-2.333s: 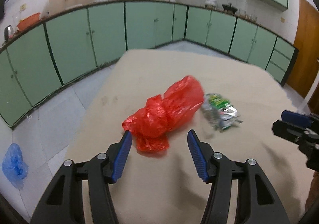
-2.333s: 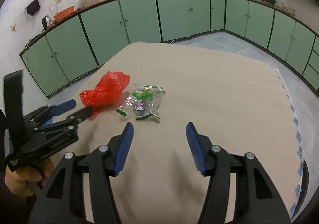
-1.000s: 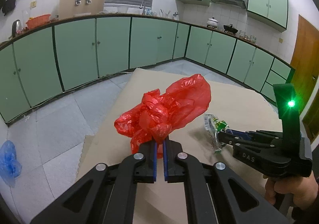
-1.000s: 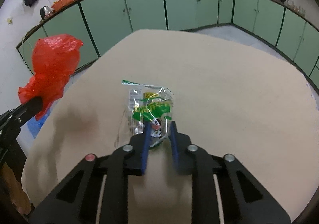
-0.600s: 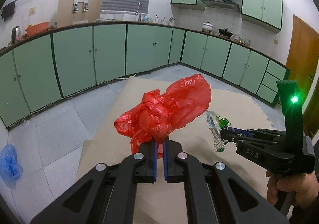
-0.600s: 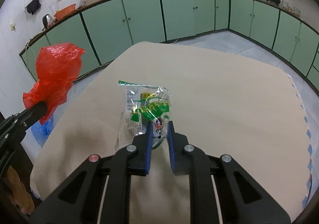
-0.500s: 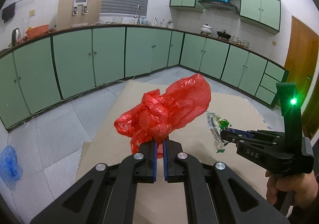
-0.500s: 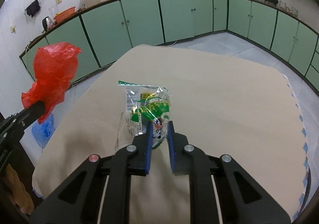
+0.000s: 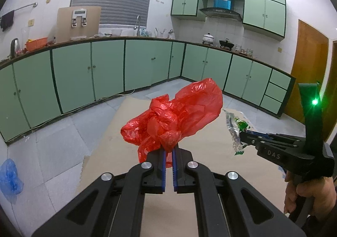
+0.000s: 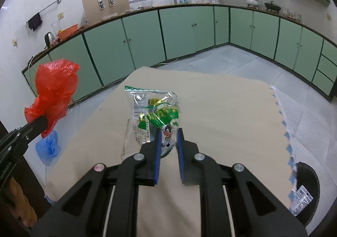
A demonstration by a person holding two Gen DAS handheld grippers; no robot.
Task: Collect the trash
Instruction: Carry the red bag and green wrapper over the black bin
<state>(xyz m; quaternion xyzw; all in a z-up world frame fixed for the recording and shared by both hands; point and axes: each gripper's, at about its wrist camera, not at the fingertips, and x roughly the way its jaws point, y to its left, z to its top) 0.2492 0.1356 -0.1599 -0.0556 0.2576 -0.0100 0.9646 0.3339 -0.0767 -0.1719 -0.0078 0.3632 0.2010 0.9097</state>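
My left gripper (image 9: pixel 168 149) is shut on a crumpled red plastic bag (image 9: pixel 177 114), which hangs in the air above the beige table (image 9: pixel 126 144). The same red plastic bag (image 10: pixel 54 91) shows at the left of the right wrist view, held on the left gripper's fingers (image 10: pixel 35 124). My right gripper (image 10: pixel 168 131) is shut on a crinkled clear and green snack wrapper (image 10: pixel 151 114), lifted off the table (image 10: pixel 221 110). That snack wrapper (image 9: pixel 234 129) and the right gripper (image 9: pixel 245 139), held by a hand (image 9: pixel 305 194), appear at the right of the left wrist view.
Green cabinets (image 9: pixel 105 72) line the walls around a grey tiled floor (image 9: pixel 52 142). A blue plastic bag (image 9: pixel 9 175) lies on the floor to the left. A dark round bin (image 10: pixel 305 184) stands at the table's right edge, and a wooden door (image 9: pixel 309 68) is at the far right.
Both grippers have risen from the table with their loads, so the table looks lower and further away. The red bag and the wrapper stay gripped as before.
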